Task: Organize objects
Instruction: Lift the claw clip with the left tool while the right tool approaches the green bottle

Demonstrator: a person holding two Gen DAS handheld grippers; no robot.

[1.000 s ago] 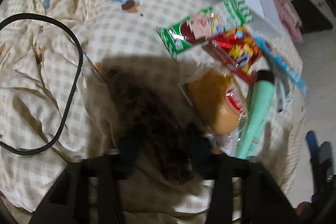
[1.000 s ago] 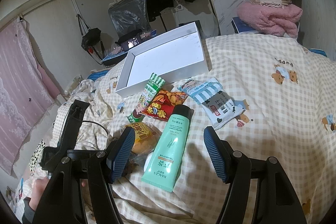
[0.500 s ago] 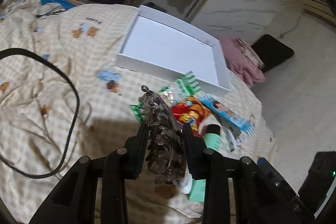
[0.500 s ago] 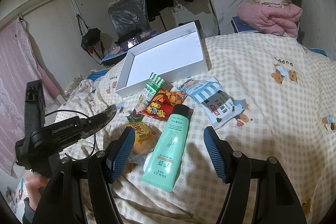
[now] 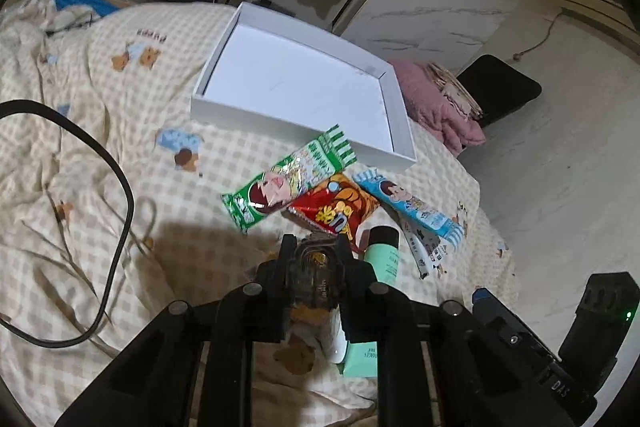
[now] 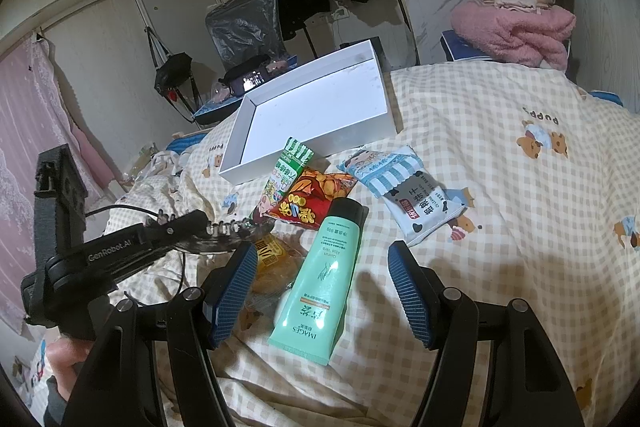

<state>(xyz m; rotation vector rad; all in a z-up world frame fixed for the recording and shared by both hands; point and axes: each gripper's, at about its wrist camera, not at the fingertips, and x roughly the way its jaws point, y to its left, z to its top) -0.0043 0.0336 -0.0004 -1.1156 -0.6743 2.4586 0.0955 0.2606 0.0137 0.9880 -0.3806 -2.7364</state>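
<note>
Checked beige bedspread point(image 6: 500, 187) with bear prints is serving as the work surface, wardrobe and hanging clothes behind.

Left gripper point(image 5: 314, 259) is clamping a translucent dark hair claw clip point(image 5: 316, 267) between nearly closed fingers, holding it in the air above the snack pile; in the right wrist view the clip point(image 6: 218, 233) is sticking out of the left gripper point(image 6: 188, 227) at 9 o'clock, teeth up.

Right gripper point(image 6: 322, 291) is hanging wide open and holding nothing, with its blue pads straddling the mint-green tube point(image 6: 320, 279), not touching it.

Tube is lying flat, black cap pointing to 12 o'clock. Touching its 10 o'clock side: bread bun in clear wrap point(image 6: 272, 259), partly under the clip. At the cap's 11 o'clock: red snack bag point(image 6: 312, 199), overlapped by the green snack packet point(image 6: 286, 171), whose top end is touching the white box point(image 6: 320, 143). At the tube's 2 o'clock: blue-striped packet point(image 6: 384, 167) lying over a white-and-black packet point(image 6: 424, 211).

White box is sitting open at 12 o'clock of the pile, nothing inside.

Black cable point(image 5: 120, 211) is looping over the bedspread at 9 o'clock in the left wrist view. Pink blanket point(image 6: 516, 31) is sitting folded at 1 o'clock beyond the bed.
</note>
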